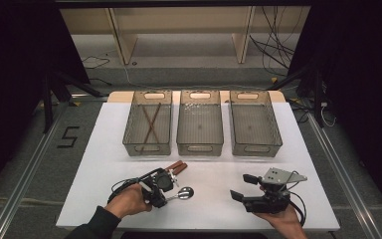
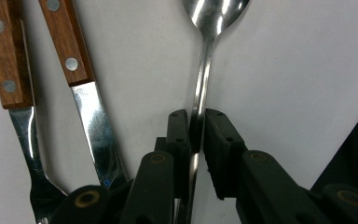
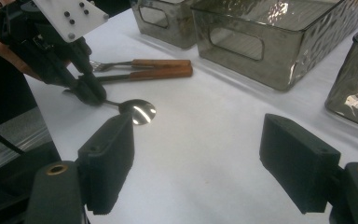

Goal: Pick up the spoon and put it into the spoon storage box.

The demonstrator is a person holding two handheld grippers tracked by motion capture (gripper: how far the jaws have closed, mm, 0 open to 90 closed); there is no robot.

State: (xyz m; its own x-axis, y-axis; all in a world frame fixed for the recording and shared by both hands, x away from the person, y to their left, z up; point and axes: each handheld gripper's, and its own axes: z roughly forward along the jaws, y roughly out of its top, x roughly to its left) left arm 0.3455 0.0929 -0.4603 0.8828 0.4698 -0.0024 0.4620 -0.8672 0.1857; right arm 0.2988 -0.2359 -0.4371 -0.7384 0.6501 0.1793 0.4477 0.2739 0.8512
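A steel spoon (image 1: 184, 193) lies on the white table (image 1: 99, 169) near its front edge. My left gripper (image 1: 165, 197) is shut on the spoon's handle (image 2: 202, 74), low over the table, with the bowl (image 2: 214, 11) pointing away from the jaws. A wooden-handled knife (image 2: 81, 84) and fork (image 2: 14, 93) lie side by side just beside that gripper. In the right gripper view the left gripper (image 3: 87, 93) pinches the spoon (image 3: 137, 111) at the left. My right gripper (image 1: 242, 187) hovers open at the front right, its jaws (image 3: 205, 154) wide apart with nothing between them.
Three smoky clear bins stand in a row at the back. The left bin (image 1: 146, 148) holds two crossed brown chopsticks (image 1: 150, 124). The middle bin (image 1: 199, 148) and the right bin (image 1: 256, 148) look bare inside. White table surface lies between the two grippers.
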